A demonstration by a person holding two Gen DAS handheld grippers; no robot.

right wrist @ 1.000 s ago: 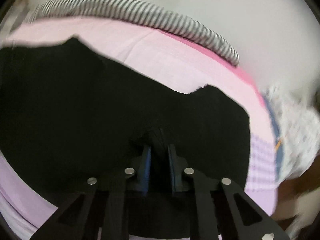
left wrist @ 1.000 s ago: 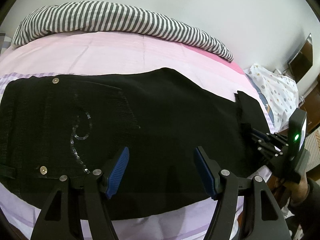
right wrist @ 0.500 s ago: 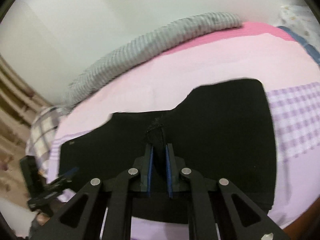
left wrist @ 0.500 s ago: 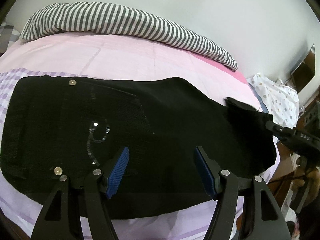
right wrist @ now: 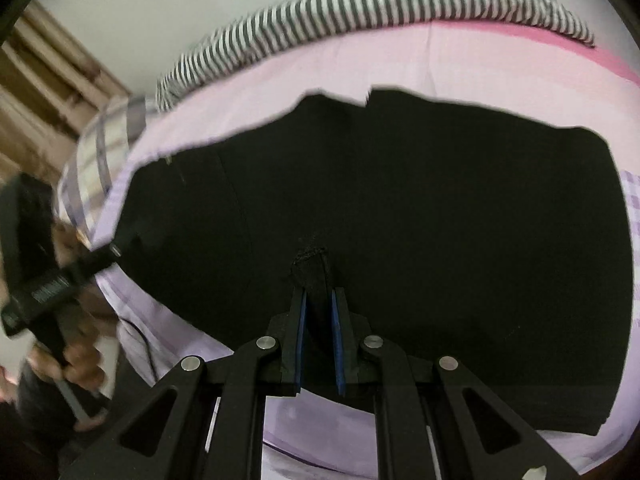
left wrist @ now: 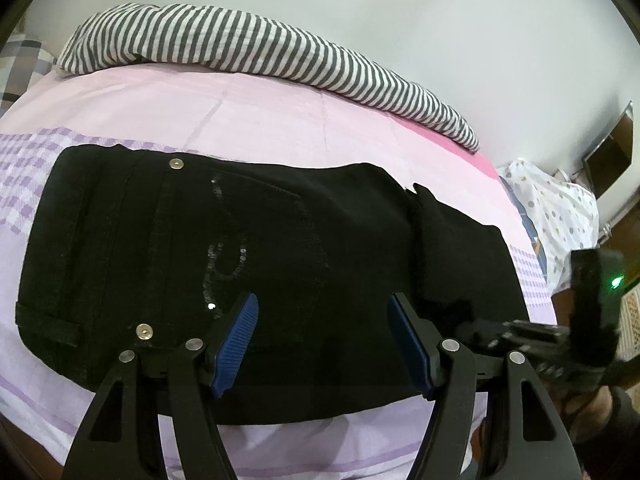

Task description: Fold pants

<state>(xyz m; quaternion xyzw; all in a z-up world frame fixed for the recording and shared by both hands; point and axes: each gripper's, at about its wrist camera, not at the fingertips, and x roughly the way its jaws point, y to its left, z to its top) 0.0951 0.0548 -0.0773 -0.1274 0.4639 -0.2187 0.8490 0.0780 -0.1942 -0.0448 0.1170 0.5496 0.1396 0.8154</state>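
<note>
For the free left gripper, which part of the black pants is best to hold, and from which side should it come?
Probably the near waistband corner by the belt loop of the black pants. The left gripper hangs open above them, and that edge lies flat and bare on the pink sheet, so come in low from the near side. The right gripper is shut on the leg end.

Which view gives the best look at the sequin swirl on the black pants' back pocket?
The left wrist view. There the sequin swirl glints on the black pants, between two metal rivets and just beyond the open left gripper. In the right wrist view the pants read as plain black; no swirl is discernible.
</note>
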